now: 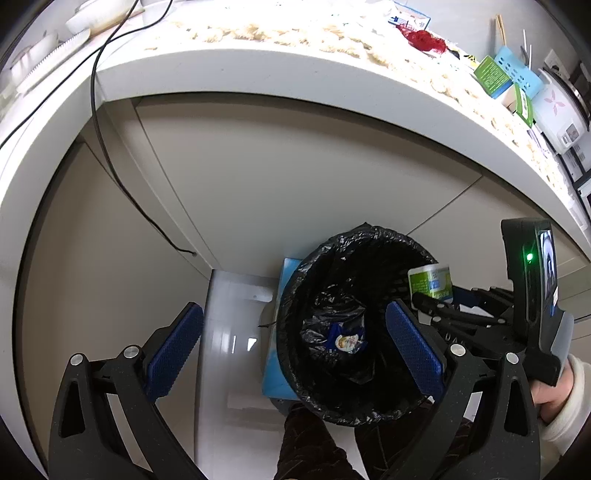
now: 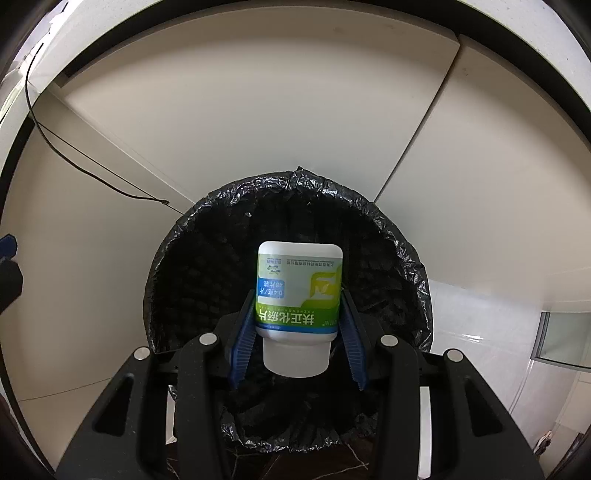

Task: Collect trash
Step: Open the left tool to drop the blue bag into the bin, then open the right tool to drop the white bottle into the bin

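While held over the bin (image 2: 391, 229), right gripper (image 2: 297, 314): jaws pinching the white pill bottle (image 2: 297, 291) by its green-labelled body, cap end toward the camera, base pointing away. Bottle positioned above the bin mouth, not touching the black liner (image 1: 332, 258). Release not yet made.

Left gripper (image 1: 295, 339): jaws spread wide, nothing between the blue pads (image 1: 177, 350). Hovering beside and above the bin, on the side opposite the right gripper (image 1: 443, 302).

Inside the bin: one blue wrapper (image 1: 349, 339) lying at the bottom on the crumpled liner. Judged as trash already collected.

Beside the bin, against its far-left wall: a light blue box (image 1: 286, 269), partly hidden.

Above and beyond the bin: white counter (image 1: 258, 74) with items remaining, among them a red mesh scrap (image 1: 424, 40), a green carton (image 1: 491, 74) and a blue-and-white packet (image 1: 410, 16). Whether all of these count as trash: cannot tell.

Progress judged as mid-task: one item binned, one ready to drop, further counter items probably left.
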`<state>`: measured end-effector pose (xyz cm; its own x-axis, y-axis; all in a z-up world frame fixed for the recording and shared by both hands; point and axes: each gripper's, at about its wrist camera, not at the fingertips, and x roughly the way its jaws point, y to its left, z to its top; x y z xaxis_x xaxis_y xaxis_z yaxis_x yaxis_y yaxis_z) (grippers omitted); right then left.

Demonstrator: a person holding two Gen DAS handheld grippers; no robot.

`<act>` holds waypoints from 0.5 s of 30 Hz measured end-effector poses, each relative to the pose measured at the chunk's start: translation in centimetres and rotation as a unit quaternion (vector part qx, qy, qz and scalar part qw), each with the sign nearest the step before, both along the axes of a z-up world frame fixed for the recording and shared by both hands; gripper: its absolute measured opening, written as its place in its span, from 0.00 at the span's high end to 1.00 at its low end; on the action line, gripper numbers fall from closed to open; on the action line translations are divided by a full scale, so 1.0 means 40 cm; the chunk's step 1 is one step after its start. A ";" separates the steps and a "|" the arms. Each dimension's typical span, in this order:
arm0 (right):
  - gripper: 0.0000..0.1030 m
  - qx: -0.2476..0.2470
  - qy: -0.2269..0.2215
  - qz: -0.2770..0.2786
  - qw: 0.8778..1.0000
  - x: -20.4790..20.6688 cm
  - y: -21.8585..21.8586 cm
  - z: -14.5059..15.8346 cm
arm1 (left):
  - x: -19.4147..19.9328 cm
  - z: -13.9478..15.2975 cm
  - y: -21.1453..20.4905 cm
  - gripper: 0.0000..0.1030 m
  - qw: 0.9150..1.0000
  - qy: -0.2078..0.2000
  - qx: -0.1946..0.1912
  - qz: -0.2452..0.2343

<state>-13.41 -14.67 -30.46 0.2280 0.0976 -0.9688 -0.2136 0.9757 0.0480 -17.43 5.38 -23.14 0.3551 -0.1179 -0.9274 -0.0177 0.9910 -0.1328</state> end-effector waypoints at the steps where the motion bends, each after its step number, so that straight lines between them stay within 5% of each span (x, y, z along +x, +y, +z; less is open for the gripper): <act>1: 0.60 0.000 0.000 -0.001 1.000 0.000 0.000 0.000 | -0.001 0.000 0.003 0.06 1.000 0.000 0.000 0.000; 5: 0.52 0.000 -0.005 -0.008 1.000 0.002 -0.008 0.004 | 0.000 -0.001 0.005 0.06 1.000 0.002 0.000 0.001; 15: 0.14 -0.001 -0.053 -0.027 0.998 -0.007 -0.044 0.094 | 0.010 0.013 -0.018 0.06 1.000 -0.011 -0.008 -0.011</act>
<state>-13.71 -16.44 -26.69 0.3344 0.0807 -0.9390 -0.1642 0.9861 0.0263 -17.05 4.67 -22.60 0.3734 -0.1413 -0.9169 0.0081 0.9888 -0.1491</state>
